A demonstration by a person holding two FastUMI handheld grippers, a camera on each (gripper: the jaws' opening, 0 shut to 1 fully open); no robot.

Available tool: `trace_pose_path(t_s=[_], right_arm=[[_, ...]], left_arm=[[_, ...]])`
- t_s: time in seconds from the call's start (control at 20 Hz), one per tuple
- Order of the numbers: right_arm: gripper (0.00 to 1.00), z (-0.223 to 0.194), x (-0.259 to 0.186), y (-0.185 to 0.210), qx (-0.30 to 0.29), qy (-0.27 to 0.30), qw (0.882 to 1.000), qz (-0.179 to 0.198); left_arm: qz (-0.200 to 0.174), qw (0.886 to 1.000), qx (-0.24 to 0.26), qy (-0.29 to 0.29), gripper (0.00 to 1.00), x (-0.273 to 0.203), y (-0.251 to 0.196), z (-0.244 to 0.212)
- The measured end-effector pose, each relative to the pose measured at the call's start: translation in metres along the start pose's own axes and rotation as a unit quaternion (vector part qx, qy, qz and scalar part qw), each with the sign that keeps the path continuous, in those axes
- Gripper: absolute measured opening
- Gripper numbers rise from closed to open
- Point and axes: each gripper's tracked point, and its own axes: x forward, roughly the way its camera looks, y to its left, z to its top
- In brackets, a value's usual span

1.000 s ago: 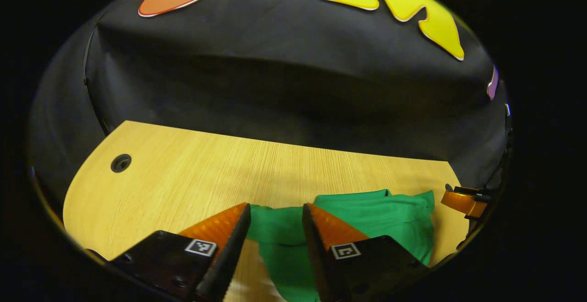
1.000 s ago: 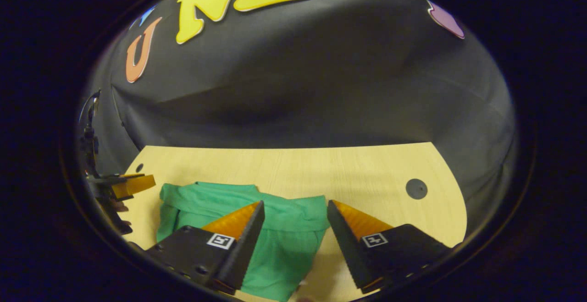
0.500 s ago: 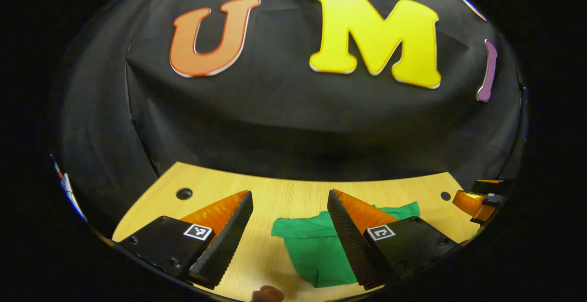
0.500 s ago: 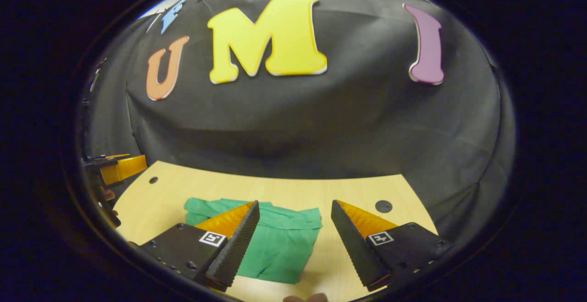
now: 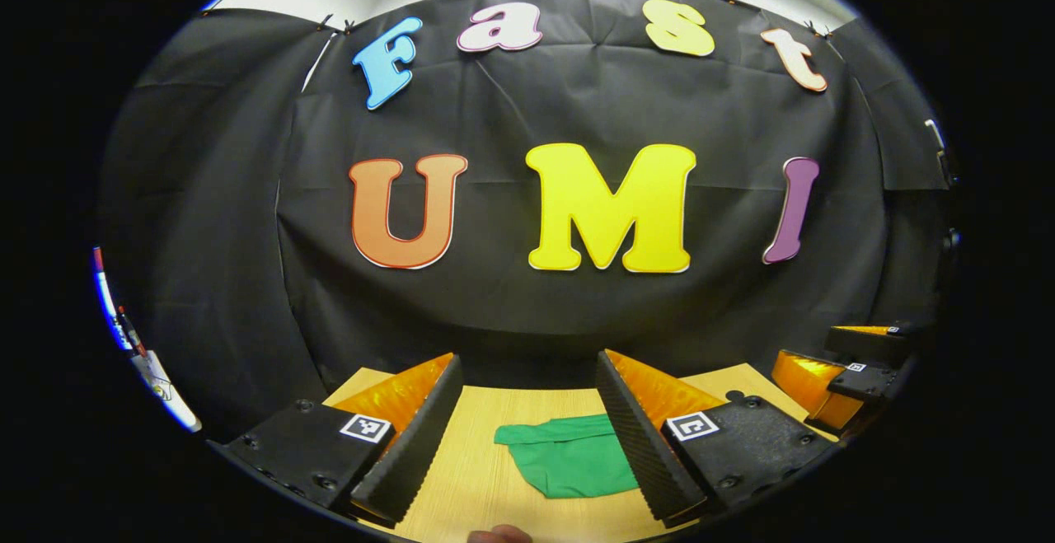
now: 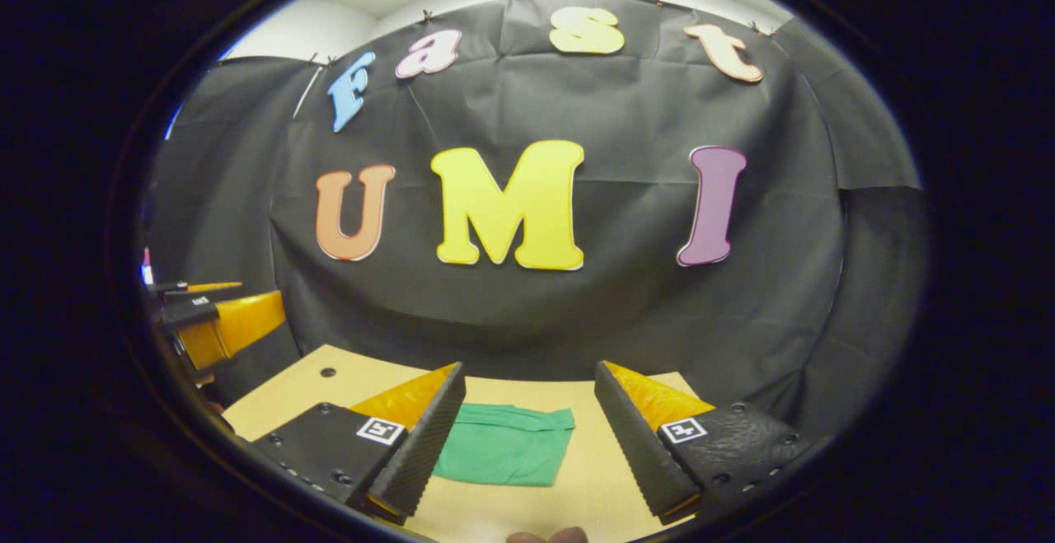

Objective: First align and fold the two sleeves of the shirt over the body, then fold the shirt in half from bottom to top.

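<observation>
In the left gripper view, the left gripper is held level above the near side of the table, pointing at the black cloth wall. Its two fingers stand spread wide apart with nothing between them, so it is released. A fingertip of the person peeks in at the bottom edge. Between the fingers and farther off, the green shirt lies on the table as a compact folded bundle, apart from both fingers. At the right edge of this view the right gripper is raised above the table's right end, well apart from the shirt.

In the right gripper view, the left gripper shows at the far left, lifted above the table's left corner. The right gripper is likewise level and faces the wall, its fingers parted and empty, holding nothing. The folded shirt rests flat on the table ahead, nearer the left finger, partly hidden behind it. Small round holes sit in the tabletop near its far left corner. A bit of the person's fingertips shows at the bottom edge.
</observation>
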Motion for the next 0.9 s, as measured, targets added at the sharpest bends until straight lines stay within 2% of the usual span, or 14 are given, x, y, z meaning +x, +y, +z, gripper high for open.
trace_pose_path(t_s=[0.2,0.3,0.35,0.4,0.5,0.9], right_arm=[[0.94,-0.006,-0.053,0.012,-0.003,-0.001,1.0,-0.001],[0.97,-0.008,-0.074,0.013,-0.005,-0.007,1.0,-0.005],[0.94,-0.005,-0.081,0.013,-0.005,-0.012,1.0,-0.01],[0.96,-0.005,-0.085,0.013,-0.004,-0.016,1.0,-0.013],[0.94,-0.002,-0.089,0.017,0.005,-0.022,1.0,-0.012],[0.96,0.011,-0.097,0.018,0.004,-0.043,0.999,-0.017]], left_arm=[[-0.011,1.0,0.0,-0.016,1.0,-0.046,-0.006,0.006],[-0.011,1.0,0.01,-0.025,1.0,-0.062,-0.005,0.008],[-0.012,0.999,0.011,-0.029,1.0,-0.069,-0.006,0.008],[-0.015,0.999,0.011,-0.029,1.0,-0.074,-0.008,0.006],[-0.022,0.999,0.011,-0.025,1.0,-0.08,-0.012,0.002],[-0.024,0.999,0.013,-0.028,1.0,-0.08,-0.007,0.008]])
